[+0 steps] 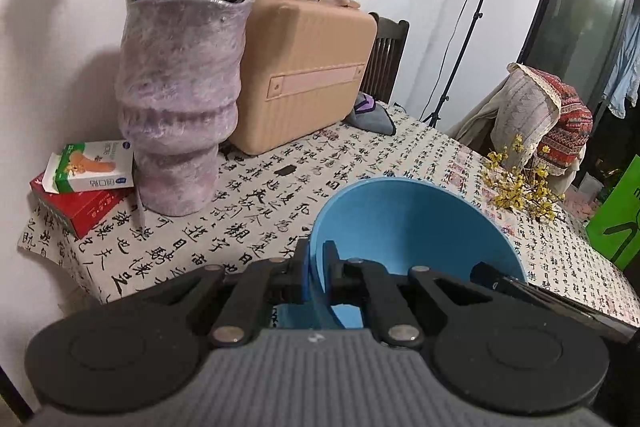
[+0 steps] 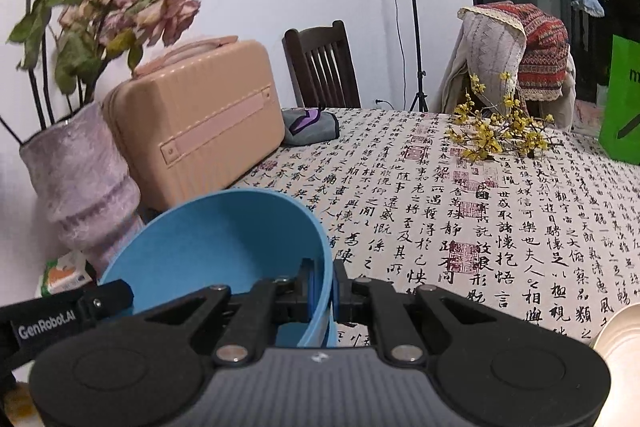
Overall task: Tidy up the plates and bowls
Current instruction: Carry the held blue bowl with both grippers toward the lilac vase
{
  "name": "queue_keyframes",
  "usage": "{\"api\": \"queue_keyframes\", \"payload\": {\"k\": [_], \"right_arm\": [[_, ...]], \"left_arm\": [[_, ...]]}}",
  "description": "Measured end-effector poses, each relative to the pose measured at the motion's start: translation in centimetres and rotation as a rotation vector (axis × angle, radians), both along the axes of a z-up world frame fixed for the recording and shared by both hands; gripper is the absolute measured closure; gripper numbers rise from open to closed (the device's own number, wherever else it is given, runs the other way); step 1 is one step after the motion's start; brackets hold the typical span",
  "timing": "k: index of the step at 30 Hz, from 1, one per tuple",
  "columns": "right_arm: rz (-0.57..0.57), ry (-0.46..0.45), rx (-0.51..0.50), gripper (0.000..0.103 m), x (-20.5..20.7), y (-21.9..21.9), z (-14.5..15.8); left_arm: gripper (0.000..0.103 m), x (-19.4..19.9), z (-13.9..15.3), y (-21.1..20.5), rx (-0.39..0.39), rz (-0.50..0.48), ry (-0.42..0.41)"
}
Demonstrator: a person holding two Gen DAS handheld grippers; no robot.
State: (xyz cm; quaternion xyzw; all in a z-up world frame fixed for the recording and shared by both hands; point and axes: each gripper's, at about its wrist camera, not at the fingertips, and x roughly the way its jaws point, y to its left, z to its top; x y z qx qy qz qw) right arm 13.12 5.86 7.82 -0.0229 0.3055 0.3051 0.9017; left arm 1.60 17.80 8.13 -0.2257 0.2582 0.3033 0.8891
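Note:
A blue bowl (image 1: pixel 416 231) hangs tilted above the calligraphy tablecloth (image 1: pixel 280 179), held from both sides. My left gripper (image 1: pixel 319 267) is shut on its left rim, one pad inside and one outside the wall. In the right wrist view the same blue bowl (image 2: pixel 216 239) fills the lower left, and my right gripper (image 2: pixel 323 287) is shut on its right rim. The other gripper's black finger (image 2: pixel 108 295) shows at the bowl's far rim. A cream dish (image 2: pixel 624 339) peeks in at the lower right edge.
A mauve vase (image 1: pixel 180 107) of dried roses and a peach case (image 1: pixel 308 67) stand at the table's back left, with small boxes (image 1: pixel 88 183) beside the vase. Yellow flower sprigs (image 2: pixel 500 135), a grey pouch (image 2: pixel 312 127), a green bag (image 2: pixel 624 107) and chairs (image 2: pixel 324 67) lie beyond.

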Motion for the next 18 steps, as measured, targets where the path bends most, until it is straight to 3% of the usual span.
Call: {"api": "queue_keyframes", "payload": {"k": [18], "right_arm": [[0.028,-0.120,-0.108,0.091,-0.3,2.3,-3.3]], "left_arm": [[0.096,1.5,-2.5,1.6,-0.021,-0.015,0.027]]}}
